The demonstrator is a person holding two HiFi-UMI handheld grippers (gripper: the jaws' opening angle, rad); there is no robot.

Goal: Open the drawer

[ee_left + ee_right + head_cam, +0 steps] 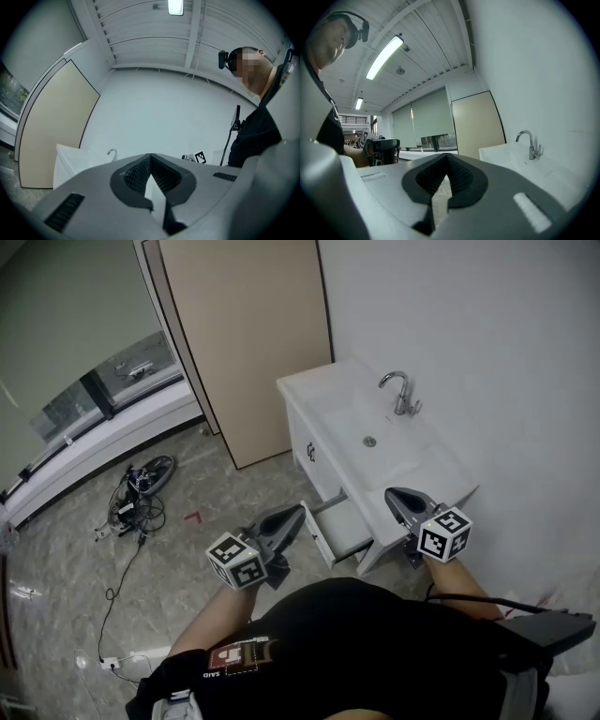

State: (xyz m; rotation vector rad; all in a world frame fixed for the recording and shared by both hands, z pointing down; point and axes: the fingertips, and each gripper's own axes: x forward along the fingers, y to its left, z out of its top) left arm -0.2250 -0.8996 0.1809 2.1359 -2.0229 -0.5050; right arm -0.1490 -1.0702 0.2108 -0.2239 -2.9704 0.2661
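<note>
Head view: drawer (342,526) under the basin (328,395) seemingly part-open; left gripper (295,514) and right gripper (394,493) hover closed, empty. Pulling straight outward on its front would finish cleanly.

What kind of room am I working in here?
Probably a washroom or utility corner: a white vanity basin with a chrome faucet, its drawer pulled open, and a tiled floor with loose cables.

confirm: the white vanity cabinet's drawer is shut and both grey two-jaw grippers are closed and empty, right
No: the head view shows the white vanity cabinet's drawer pulled out. The grey left gripper and right gripper are closed and empty.
</note>
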